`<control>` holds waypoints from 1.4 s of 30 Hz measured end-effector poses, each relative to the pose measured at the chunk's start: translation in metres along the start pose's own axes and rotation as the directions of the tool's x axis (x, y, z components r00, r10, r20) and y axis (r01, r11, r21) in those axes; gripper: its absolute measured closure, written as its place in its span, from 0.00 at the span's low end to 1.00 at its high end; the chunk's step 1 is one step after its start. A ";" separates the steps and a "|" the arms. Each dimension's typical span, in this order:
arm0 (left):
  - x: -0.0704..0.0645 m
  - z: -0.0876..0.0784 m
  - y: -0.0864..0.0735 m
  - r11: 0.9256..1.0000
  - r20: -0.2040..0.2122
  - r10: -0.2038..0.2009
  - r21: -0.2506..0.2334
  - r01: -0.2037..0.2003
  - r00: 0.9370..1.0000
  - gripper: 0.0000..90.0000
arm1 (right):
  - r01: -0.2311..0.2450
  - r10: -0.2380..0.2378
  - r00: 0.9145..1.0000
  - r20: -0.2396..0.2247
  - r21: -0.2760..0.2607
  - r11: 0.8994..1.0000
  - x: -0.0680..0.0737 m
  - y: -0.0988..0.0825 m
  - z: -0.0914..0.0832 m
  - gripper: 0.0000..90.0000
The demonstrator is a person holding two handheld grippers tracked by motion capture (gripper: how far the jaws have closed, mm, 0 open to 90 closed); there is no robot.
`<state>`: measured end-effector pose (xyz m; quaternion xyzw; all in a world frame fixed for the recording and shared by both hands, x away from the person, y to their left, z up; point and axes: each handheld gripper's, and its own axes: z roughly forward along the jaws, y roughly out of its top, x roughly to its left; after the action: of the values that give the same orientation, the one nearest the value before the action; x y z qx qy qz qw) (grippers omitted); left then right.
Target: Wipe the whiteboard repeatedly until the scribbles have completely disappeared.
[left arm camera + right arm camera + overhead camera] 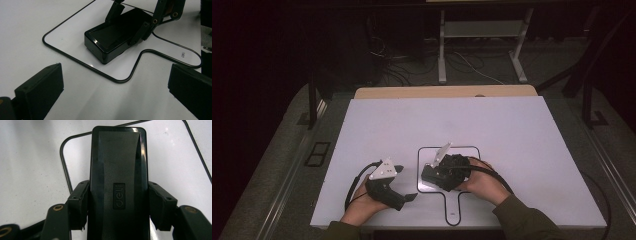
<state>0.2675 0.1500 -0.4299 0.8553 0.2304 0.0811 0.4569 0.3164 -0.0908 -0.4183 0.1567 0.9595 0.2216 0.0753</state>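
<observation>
A black oblong block (431, 175) with a "deli" mark (117, 157) lies inside a black paddle-shaped outline (474, 150) drawn on the white table (512, 130). My right gripper (435, 176) is shut on the block's long sides, its pads (79, 202) pressing from both flanks. In the left gripper view the block (112, 37) sits flat with the right gripper's fingers (143, 31) clamped on it. My left gripper (406, 183) rests on the table left of the outline, pointing toward the block. It (115, 75) is open, nothing between its jaws.
A tan wooden strip (444, 92) runs along the table's far edge. Beyond it are white metal stand legs (442, 55) and loose cables (402, 62) on a dark floor. A black cable (492, 172) trails from the right gripper over the hand.
</observation>
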 end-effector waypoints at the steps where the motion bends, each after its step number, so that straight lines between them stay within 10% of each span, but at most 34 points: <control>1: 0.000 0.000 0.000 1.000 0.000 -0.001 0.000 0.001 1.000 0.00 | -0.003 0.003 1.000 -0.001 0.001 1.000 -0.003 -0.001 0.000 0.43; 10: 0.000 0.000 0.000 1.000 0.001 -0.003 0.000 0.003 1.000 0.00 | -0.067 0.066 0.996 0.065 0.007 0.998 -0.025 -0.008 -0.002 0.43; 22: 0.000 0.000 0.000 1.000 0.000 0.002 0.000 -0.002 1.000 0.00 | 0.024 -0.024 1.000 0.000 0.006 1.000 0.003 0.005 0.002 0.43; 33: 0.000 0.001 0.000 1.000 0.003 -0.004 0.000 0.004 1.000 0.00 | -0.038 0.036 0.997 0.071 0.023 0.999 -0.025 -0.002 0.000 0.43; 42: 0.000 0.000 0.000 1.000 0.001 0.001 0.000 -0.001 1.000 0.00 | 0.033 -0.033 0.999 0.015 0.020 0.999 -0.002 0.009 0.003 0.43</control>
<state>0.2674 0.1496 -0.4303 0.8554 0.2295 0.0809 0.4572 0.3217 -0.0825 -0.4169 0.1432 0.9636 0.2095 0.0846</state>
